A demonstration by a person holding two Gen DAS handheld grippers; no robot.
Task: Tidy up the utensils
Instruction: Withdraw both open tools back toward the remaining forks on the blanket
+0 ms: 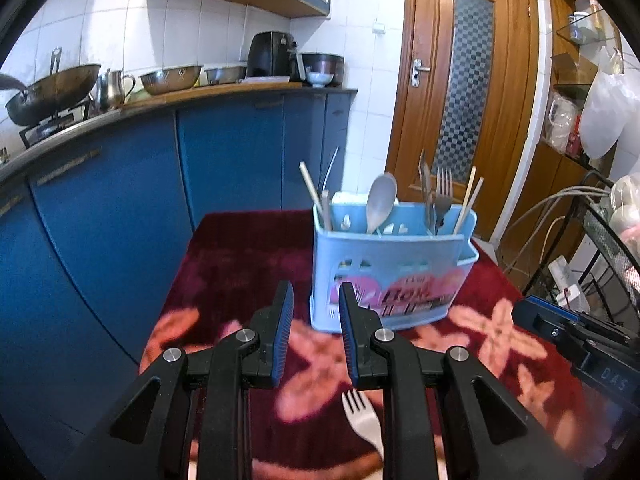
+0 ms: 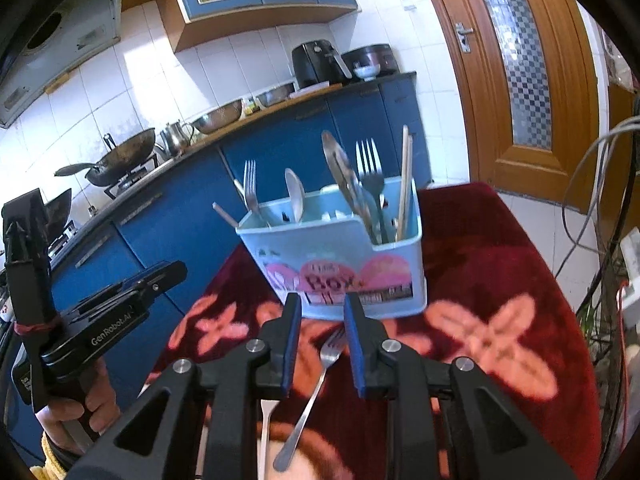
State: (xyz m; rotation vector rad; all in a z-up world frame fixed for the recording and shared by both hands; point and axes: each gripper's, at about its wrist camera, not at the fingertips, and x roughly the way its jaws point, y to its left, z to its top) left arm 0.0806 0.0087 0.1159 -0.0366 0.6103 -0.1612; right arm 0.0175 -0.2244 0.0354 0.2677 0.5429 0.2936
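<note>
A light blue utensil caddy (image 1: 394, 270) stands on the red floral cloth; it holds spoons, forks and chopsticks. It also shows in the right wrist view (image 2: 340, 256). My left gripper (image 1: 316, 300) is open and empty, just short of the caddy's left front corner. A pale fork (image 1: 362, 420) lies on the cloth below its right finger. My right gripper (image 2: 322, 310) is open and empty above a metal fork (image 2: 316, 388) lying on the cloth. A second utensil handle (image 2: 264, 420) lies beside that fork, partly hidden.
Blue kitchen cabinets (image 1: 120, 208) run along the left, with a wok (image 1: 52, 92), kettle and bowls on the counter. A wooden door (image 1: 464, 92) is behind the table. A wire rack and cables (image 1: 592, 240) stand at the right. The left gripper's body (image 2: 100, 320) is at the left.
</note>
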